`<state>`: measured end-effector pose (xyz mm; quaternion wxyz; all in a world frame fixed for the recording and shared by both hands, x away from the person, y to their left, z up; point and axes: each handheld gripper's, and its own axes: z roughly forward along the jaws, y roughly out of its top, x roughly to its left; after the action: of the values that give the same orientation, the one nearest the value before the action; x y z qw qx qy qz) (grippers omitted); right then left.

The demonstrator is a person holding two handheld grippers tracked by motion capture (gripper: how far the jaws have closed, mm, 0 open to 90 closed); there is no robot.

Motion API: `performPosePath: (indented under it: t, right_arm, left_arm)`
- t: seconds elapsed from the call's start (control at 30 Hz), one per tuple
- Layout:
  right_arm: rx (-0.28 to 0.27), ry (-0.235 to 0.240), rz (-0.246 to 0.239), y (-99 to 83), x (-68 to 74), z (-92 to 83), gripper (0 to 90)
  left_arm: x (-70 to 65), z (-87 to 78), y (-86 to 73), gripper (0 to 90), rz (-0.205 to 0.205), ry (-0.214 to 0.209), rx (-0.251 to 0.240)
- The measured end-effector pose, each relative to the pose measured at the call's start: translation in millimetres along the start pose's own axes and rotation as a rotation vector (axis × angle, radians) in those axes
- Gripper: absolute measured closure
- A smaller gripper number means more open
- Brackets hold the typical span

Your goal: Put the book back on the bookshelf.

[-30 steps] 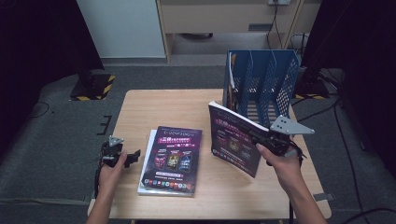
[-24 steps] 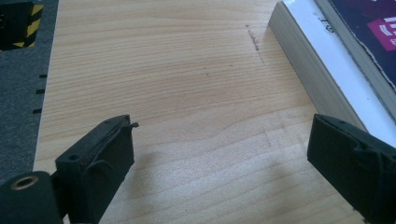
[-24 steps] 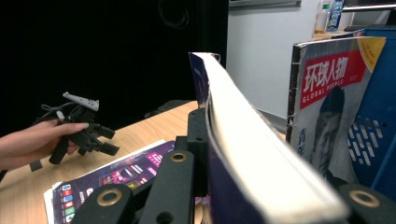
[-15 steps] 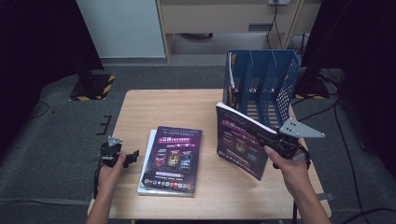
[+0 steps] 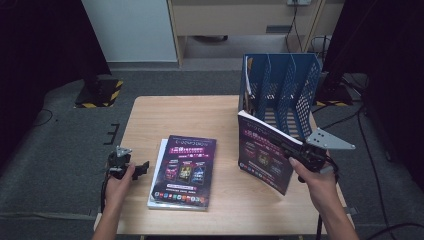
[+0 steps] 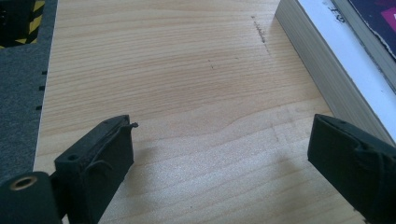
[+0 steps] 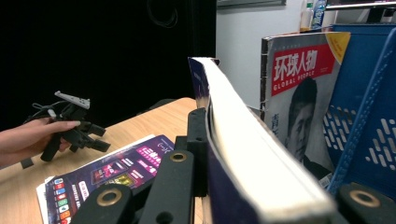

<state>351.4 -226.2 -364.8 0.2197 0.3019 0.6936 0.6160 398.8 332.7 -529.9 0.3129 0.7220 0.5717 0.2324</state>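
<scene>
While the right gripper [image 5: 295,152] clamps an upright purple magazine [image 5: 262,155] beside the blue file rack [image 5: 280,85] (slotted magazine [image 7: 299,88] reads "GLOBAL PEOPLE"), the left gripper [image 6: 219,158] hangs open over the table [image 6: 187,70], touching nothing.

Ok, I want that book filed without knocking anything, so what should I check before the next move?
1. Right gripper fingers clamped on the held book: ok.
2. Book lifted off the table and tilted: ok.
3. File rack upright at the table's far right: ok.
4. A free slot: cannot tell; a magazine already stands in one.
5. Left gripper open, away from the rack: ok.
6. Stack of books lying flat, apart from the held book: ok.
</scene>
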Motion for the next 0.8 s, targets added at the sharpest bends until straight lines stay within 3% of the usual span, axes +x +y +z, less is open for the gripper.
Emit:
performPosePath:
  t: [0.43,0.8]
  right_arm:
    - [-0.018,-0.017,0.012,5.2,-6.3,-17.9,81.8]
    - [-0.034,-0.004,0.009,23.2,-4.5,-28.0,81.9]
  left_arm:
    - [0.0,1.0,-0.4,6.2,0.001,0.002,0.005]
    - [0.2,1.0,-0.6,6.2,0.002,0.003,0.006]
